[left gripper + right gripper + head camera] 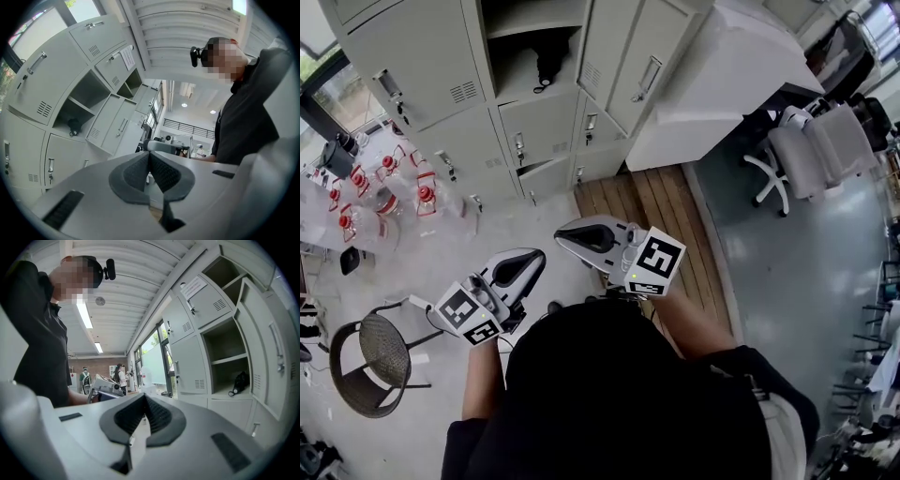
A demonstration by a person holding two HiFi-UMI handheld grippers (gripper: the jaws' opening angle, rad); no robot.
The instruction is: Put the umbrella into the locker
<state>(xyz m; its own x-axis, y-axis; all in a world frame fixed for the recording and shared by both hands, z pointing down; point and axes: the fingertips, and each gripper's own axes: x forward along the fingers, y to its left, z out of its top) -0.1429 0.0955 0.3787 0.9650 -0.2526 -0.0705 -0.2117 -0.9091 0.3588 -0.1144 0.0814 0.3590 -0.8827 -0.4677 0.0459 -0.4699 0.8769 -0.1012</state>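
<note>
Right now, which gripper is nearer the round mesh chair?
Left. In the head view the left gripper is just right of the chair; the right gripper lies farther right, beyond the left one.

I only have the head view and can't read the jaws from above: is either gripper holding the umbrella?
Observer: No. The left gripper view shows the left gripper with its jaws together and nothing between them.
Operator: And the right one?
Observer: In its own view the right gripper is shut and empty too.
Operator: Is anyone around that I can't see?
Observer: Yes, two people stand in the background of the right gripper view.
</note>
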